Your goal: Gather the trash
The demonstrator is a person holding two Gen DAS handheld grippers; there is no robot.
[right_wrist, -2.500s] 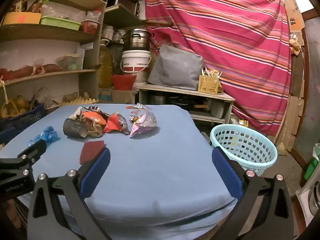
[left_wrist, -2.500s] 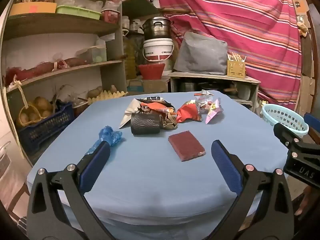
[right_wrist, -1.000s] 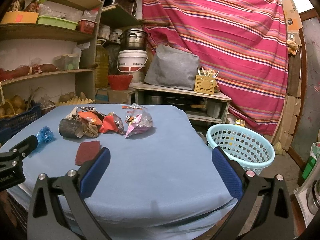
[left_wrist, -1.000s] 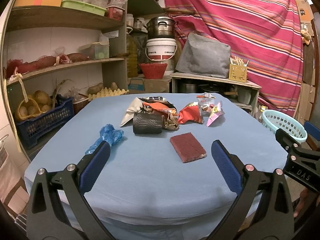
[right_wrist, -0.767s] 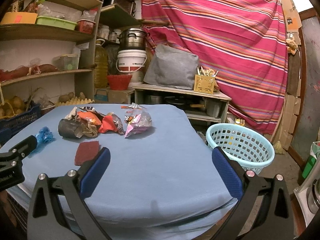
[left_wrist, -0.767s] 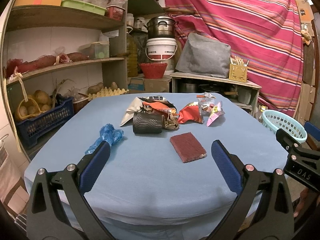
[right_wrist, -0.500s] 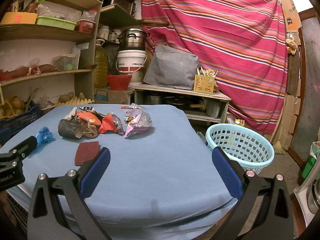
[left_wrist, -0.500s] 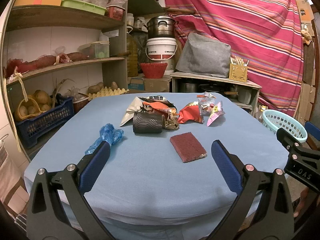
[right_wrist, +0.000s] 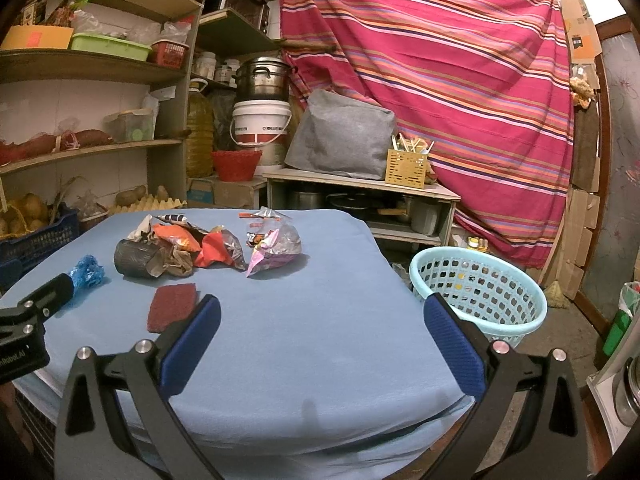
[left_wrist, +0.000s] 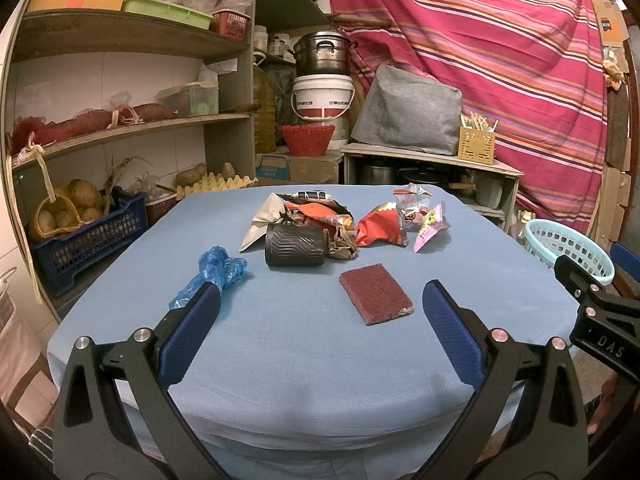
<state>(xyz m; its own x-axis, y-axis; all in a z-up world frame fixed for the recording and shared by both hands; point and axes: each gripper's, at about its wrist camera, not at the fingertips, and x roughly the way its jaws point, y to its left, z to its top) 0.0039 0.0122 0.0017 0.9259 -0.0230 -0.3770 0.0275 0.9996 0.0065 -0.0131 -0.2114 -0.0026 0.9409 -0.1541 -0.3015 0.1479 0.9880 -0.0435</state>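
The left gripper (left_wrist: 320,304) was spread wide and empty over the near edge of the blue surface (left_wrist: 304,360), low in the frame. The right gripper (right_wrist: 320,312) was likewise spread and held nothing, low in its own frame.

The trash lay at the centre of the left view: a dark ribbed cup (left_wrist: 294,246) on its side, touching a heap of crumpled wrappers (left_wrist: 340,220), a pink wrapper (left_wrist: 428,232) just right of them, a blue plastic bag (left_wrist: 218,270) to the left, and a maroon scouring pad (left_wrist: 375,294) nearer the camera, apart from the heap.

A light-blue basket (right_wrist: 478,294) stood on the floor beside the surface, at the right of the right view.
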